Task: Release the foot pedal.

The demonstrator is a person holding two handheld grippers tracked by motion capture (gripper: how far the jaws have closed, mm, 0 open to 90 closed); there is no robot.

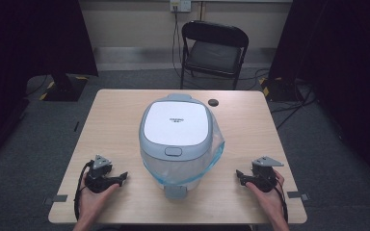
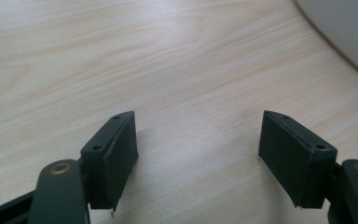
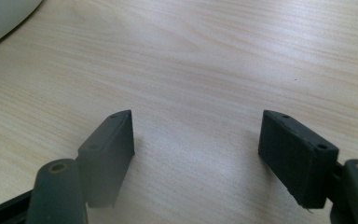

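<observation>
Nearest the high camera, two forearms come in from the bottom edge, each hand holding a gripper low over the front of the pale wooden desk (image 1: 115,115). At about 8 o'clock from the desk's middle sits the left gripper (image 1: 123,177), a grey three-cornered plate on top and a black cable looping back beside the wrist. Its fingers (image 2: 116,154) stand apart with nothing but bare wood grain between them, and they point towards 3 o'clock, at the appliance. At about 4 o'clock sits the right gripper (image 1: 239,175), likewise capped with a grey plate; its fingers (image 3: 109,154) are also spread wide over bare wood, nothing between them, and they point towards 9 o'clock.

Between the two grippers, at the middle of the desk, stands the rice cooker (image 1: 176,127): a rounded white-and-grey body with a flat white lid, a grey latch button at the lid's 6 o'clock edge and a grey tab jutting from the base at 6 o'clock. Its lid is down. A clear plastic bag (image 1: 216,149) with a blue rim wraps the cooker's lower body, bulging out at about 4 o'clock. Neither gripper touches the cooker; each is near it but apart. A curved white edge of the cooker shows at 1 o'clock in the left gripper view (image 2: 349,32) and at 11 o'clock in the right gripper view (image 3: 2,18).

A small dark round cap (image 1: 213,102) lies on the desk at 1 o'clock from the cooker. Beyond the desk's far edge, at 12 o'clock, a black folding chair (image 1: 214,48) stands on grey carpet.
</observation>
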